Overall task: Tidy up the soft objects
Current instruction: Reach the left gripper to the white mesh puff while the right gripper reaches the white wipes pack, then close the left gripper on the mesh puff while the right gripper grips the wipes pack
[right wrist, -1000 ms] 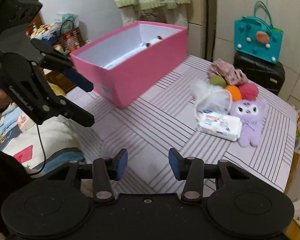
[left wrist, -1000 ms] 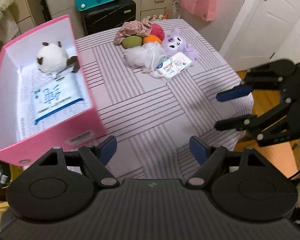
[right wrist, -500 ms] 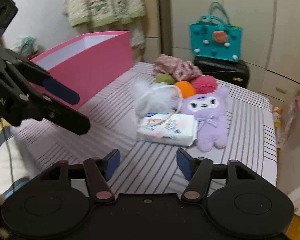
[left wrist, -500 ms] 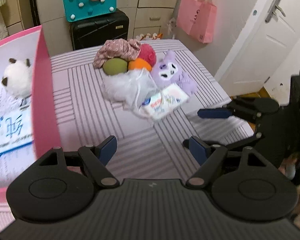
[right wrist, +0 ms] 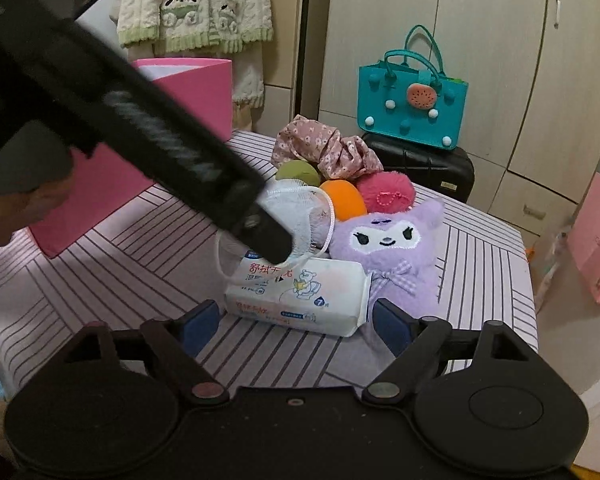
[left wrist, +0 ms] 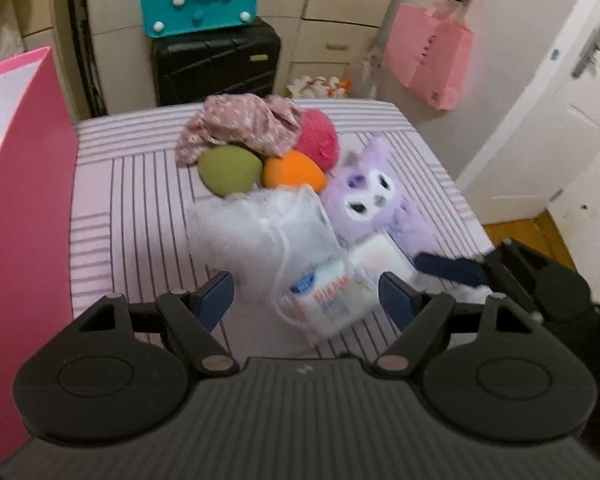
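As it lies flat | wipes pack (right wrist: pixel 298 298) | white, soft, cartoon-printed

Bare striped table (right wrist: pixel 112 264) lies open between the pink box (right wrist: pixel 112 184) and the toy pile (left wrist: pixel 260 152); the left gripper (right wrist: pixel 268 240) seemingly crowds the wipes pack (right wrist: pixel 300 300).

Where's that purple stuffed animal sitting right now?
The purple plush toy lies on the striped table, right of centre in the right wrist view, beside the wet-wipes pack and just in front of the orange ball and pink pompom.
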A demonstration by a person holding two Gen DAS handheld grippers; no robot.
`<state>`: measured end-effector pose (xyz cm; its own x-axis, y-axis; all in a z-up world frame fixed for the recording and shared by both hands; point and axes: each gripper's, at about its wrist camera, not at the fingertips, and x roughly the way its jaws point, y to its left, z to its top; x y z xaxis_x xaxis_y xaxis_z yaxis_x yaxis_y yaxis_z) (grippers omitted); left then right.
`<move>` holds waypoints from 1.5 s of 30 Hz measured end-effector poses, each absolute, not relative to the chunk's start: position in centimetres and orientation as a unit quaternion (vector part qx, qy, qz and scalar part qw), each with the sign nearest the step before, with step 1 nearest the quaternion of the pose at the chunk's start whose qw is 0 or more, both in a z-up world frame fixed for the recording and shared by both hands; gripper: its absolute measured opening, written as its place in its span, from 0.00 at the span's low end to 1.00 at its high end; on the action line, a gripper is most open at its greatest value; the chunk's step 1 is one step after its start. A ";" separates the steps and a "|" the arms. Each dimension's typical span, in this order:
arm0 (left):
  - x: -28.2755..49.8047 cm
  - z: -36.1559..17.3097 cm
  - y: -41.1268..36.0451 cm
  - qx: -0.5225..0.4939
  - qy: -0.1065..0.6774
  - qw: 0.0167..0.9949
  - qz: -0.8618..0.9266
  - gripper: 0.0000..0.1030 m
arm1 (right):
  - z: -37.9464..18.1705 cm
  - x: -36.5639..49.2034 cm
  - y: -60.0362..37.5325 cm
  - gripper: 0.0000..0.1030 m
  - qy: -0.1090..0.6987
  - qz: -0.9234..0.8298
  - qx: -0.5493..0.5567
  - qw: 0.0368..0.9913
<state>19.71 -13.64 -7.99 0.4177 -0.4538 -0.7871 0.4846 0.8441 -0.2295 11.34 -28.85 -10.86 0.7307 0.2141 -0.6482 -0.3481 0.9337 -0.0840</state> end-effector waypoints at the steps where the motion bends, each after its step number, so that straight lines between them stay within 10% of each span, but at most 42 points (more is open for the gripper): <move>1: 20.1 -8.2 -13.8 0.016 0.461 0.844 -0.273 0.77 | -11.0 11.4 -28.8 0.85 0.334 0.152 -0.101 0.925; 13: 22.9 -10.1 -14.6 0.031 0.422 0.878 -0.223 0.73 | -12.3 12.3 -27.4 0.92 0.333 0.125 -0.094 0.930; 23: 23.2 -11.6 -14.6 0.027 0.427 0.877 -0.221 0.36 | -12.7 12.5 -26.7 0.93 0.323 0.101 -0.090 0.937; 45: 19.8 -10.7 -12.7 0.009 0.432 0.874 -0.223 0.32 | -12.8 10.8 -26.7 0.81 0.321 0.110 -0.058 0.939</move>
<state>19.81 -12.69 -10.73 0.5277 -0.3812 -0.7591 0.3967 0.9008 -0.1766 10.81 -26.74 -12.84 0.7698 0.1701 -0.6152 -0.2439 0.9691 -0.0373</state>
